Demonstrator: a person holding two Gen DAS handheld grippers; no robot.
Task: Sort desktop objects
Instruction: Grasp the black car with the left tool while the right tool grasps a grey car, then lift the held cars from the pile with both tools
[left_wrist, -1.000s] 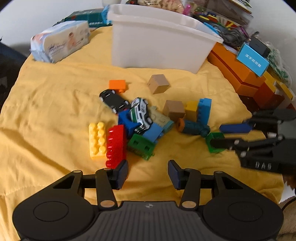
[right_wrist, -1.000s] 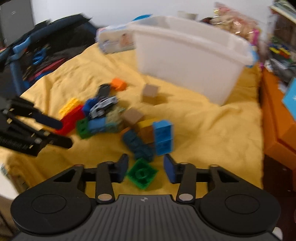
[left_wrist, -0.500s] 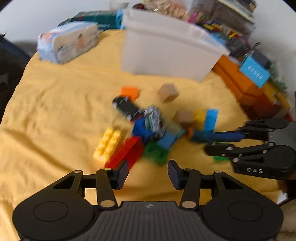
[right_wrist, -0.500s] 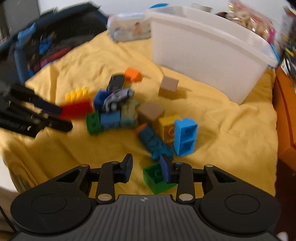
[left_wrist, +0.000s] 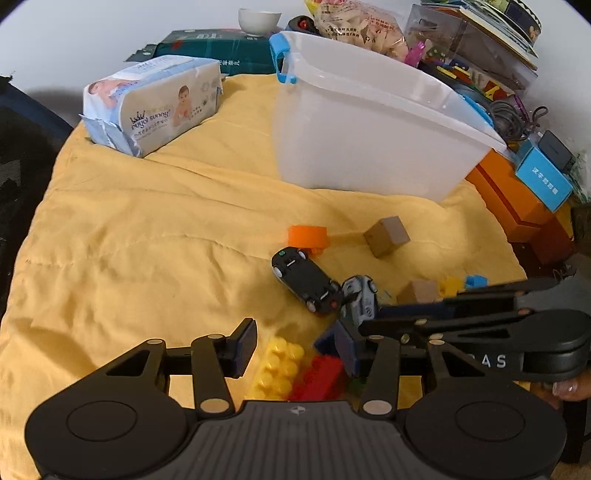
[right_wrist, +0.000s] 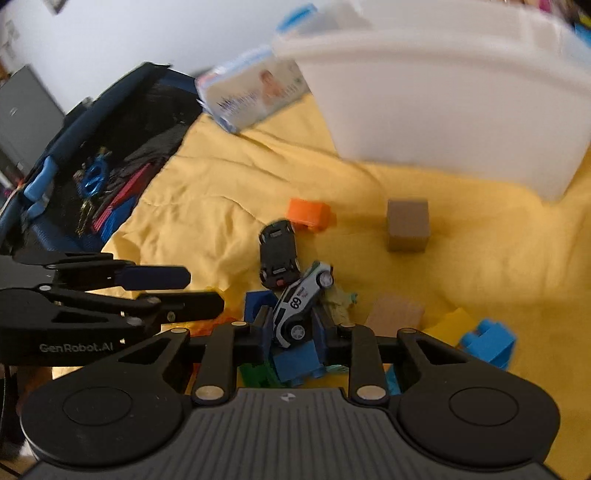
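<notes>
Looking down my left wrist camera, I see the left gripper (left_wrist: 295, 345) hanging unclenched over the yellow cloth (left_wrist: 147, 240), its pads apart with the yellow brick (left_wrist: 279, 365) and red brick (left_wrist: 321, 376) below the gap, neither one pinched. Taking the white bin (left_wrist: 369, 140) as my landmark, the orange block (left_wrist: 308, 236) and tan cube (left_wrist: 386, 236) lie in front of it, the black toy car (left_wrist: 304, 280) nearer me beyond those, and the wipes pack (left_wrist: 155, 103) sits to the bin's left. The right gripper (left_wrist: 373, 323) reaches in from the right. Through my right wrist camera, blurred, the right gripper's jaws are closing, and the white toy car (right_wrist: 301, 308), tilted nose-up, stands between its pads; I cannot tell whether they press it yet. That car sits well in front of the bin, just behind a blue brick (right_wrist: 295, 363).
</notes>
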